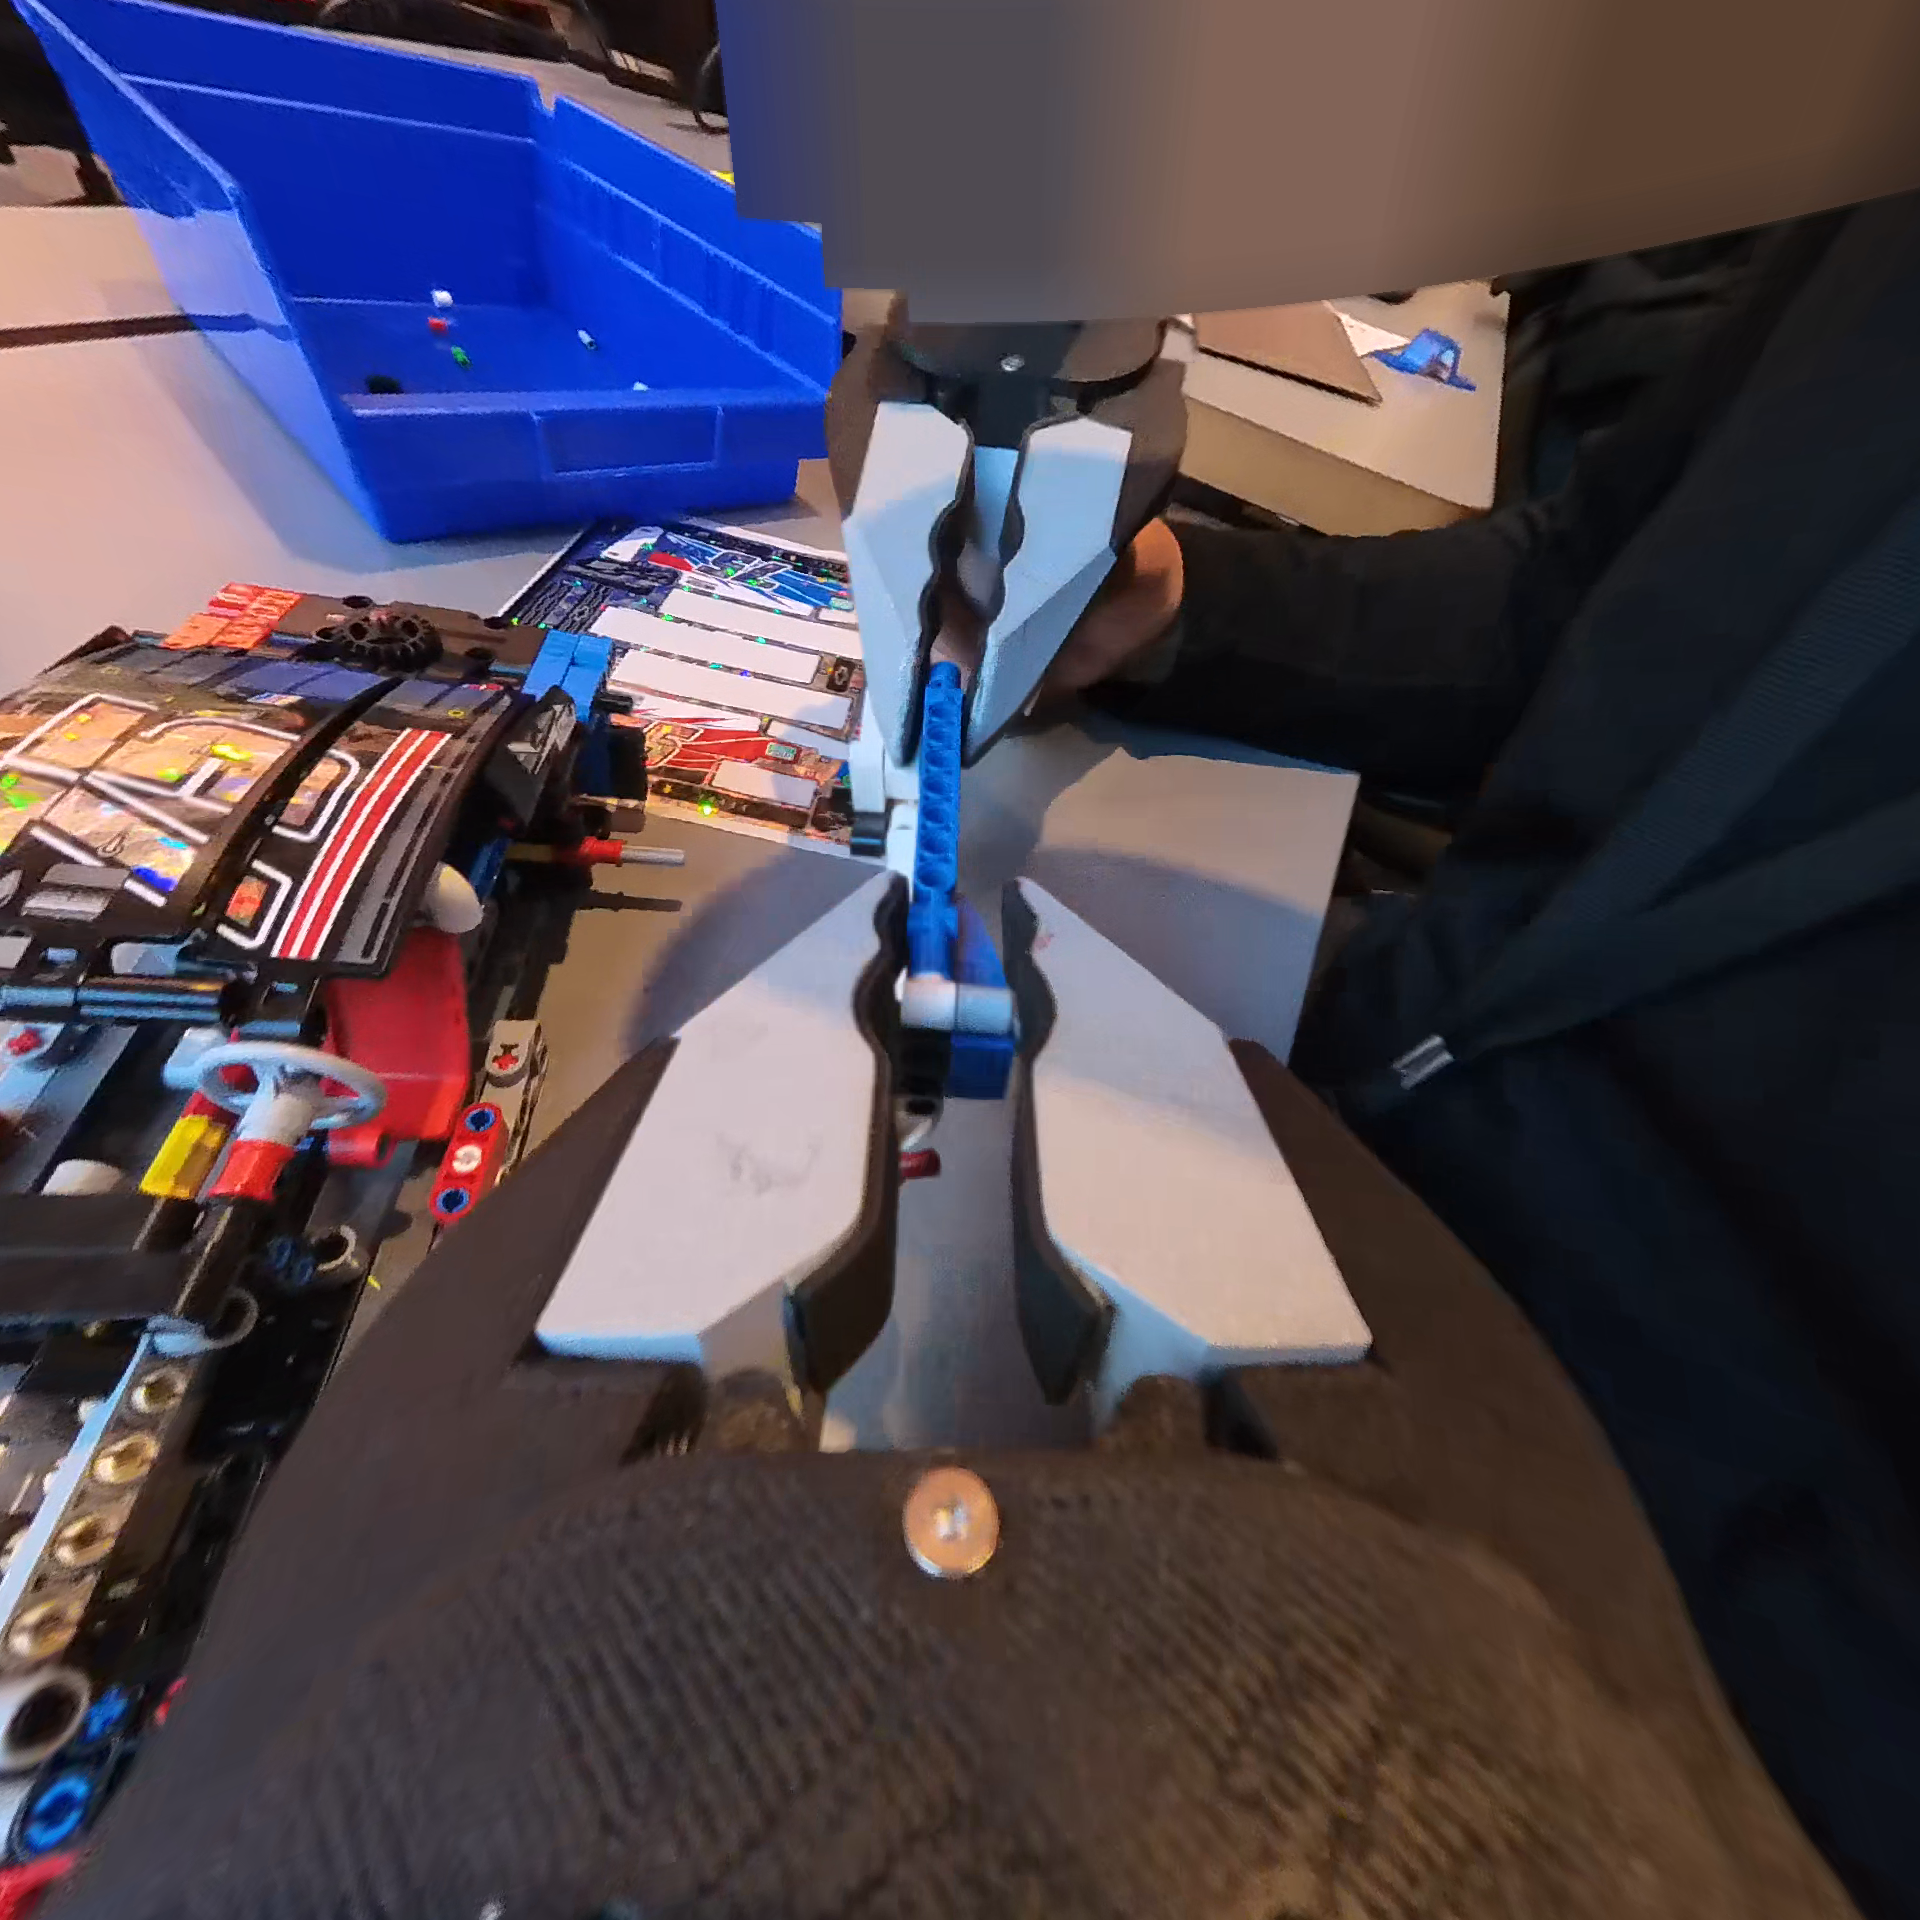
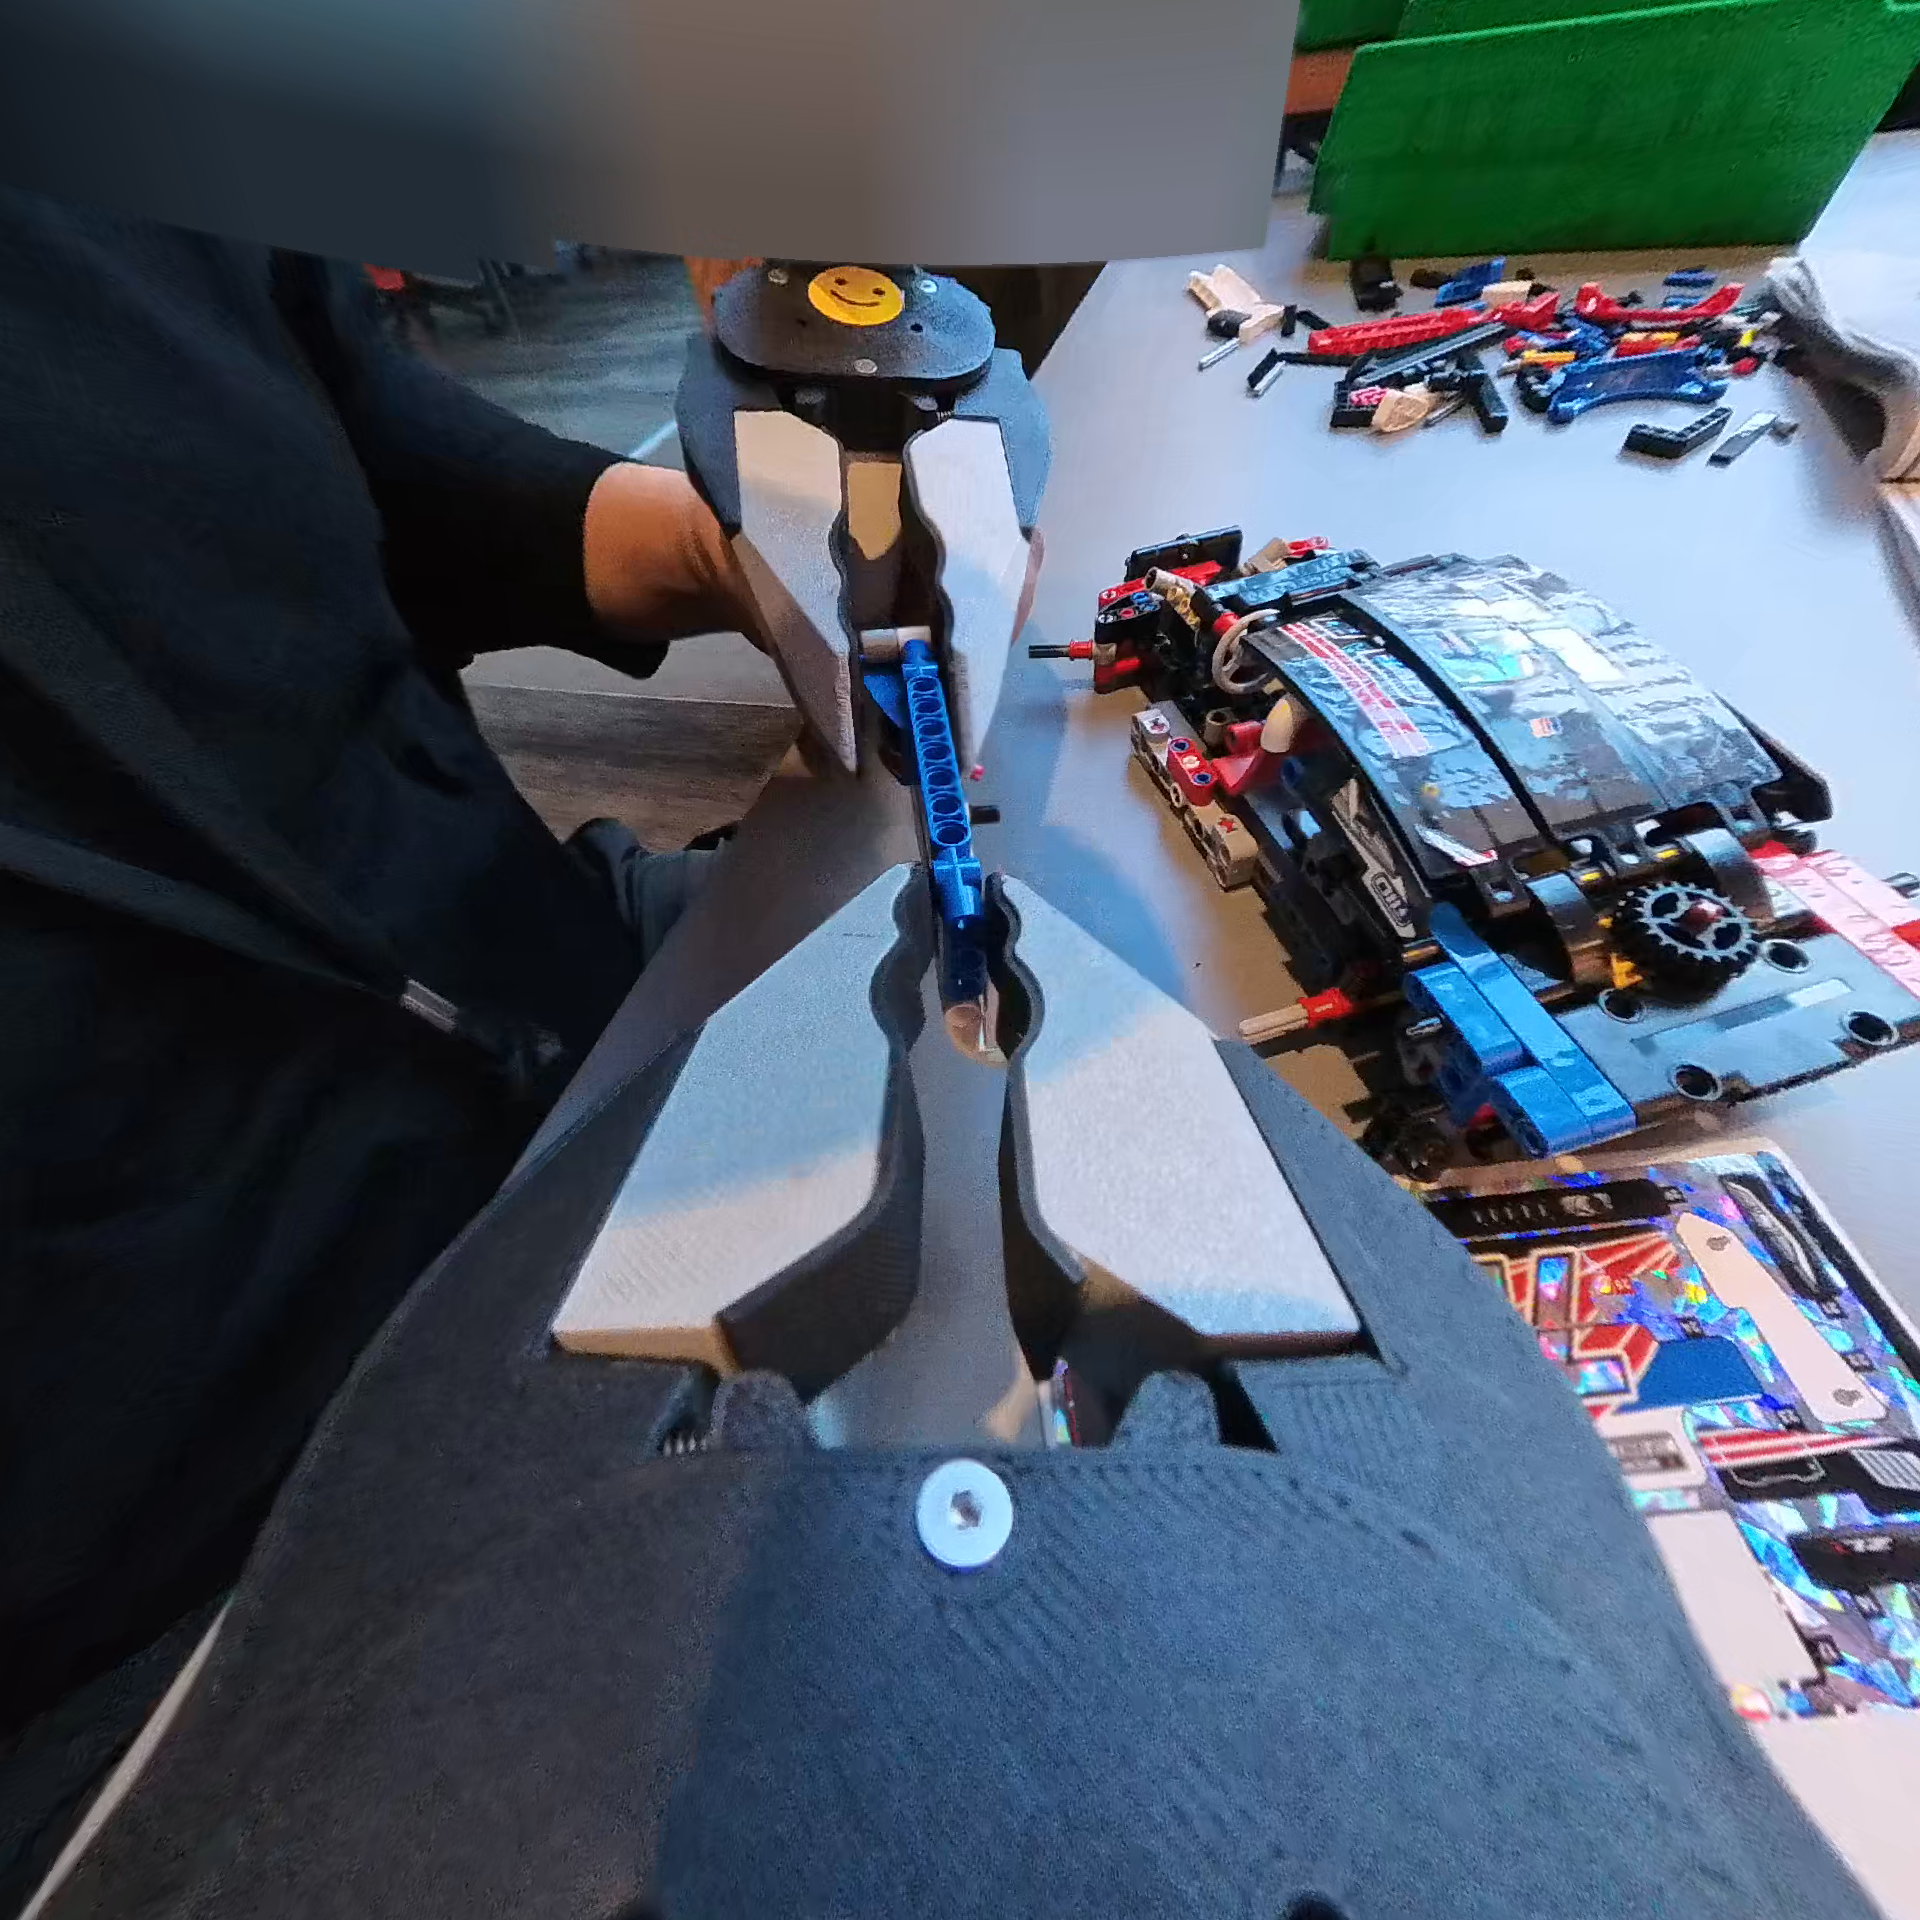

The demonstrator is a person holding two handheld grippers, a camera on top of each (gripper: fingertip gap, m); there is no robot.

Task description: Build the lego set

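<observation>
Blue beam (image 1: 940,790) is held in the air over the surface's near edge, its long axis running straight between the two grippers. Left gripper (image 1: 951,997) jaws clamp the beam's end carrying the white and blue pieces; right gripper (image 2: 961,935) jaws clench the opposite end. Car (image 2: 1507,769) sits aside, untouched.

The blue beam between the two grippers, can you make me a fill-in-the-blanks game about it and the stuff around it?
1. The blue beam is held at both ends by two ____.
2. The bin behind the car is ____.
3. The sticker on the left gripper shows a yellow ____ face.
4. The loose pieces lie in front of a ____ bin.

Missing words: grippers; blue; smiley; green
</observation>
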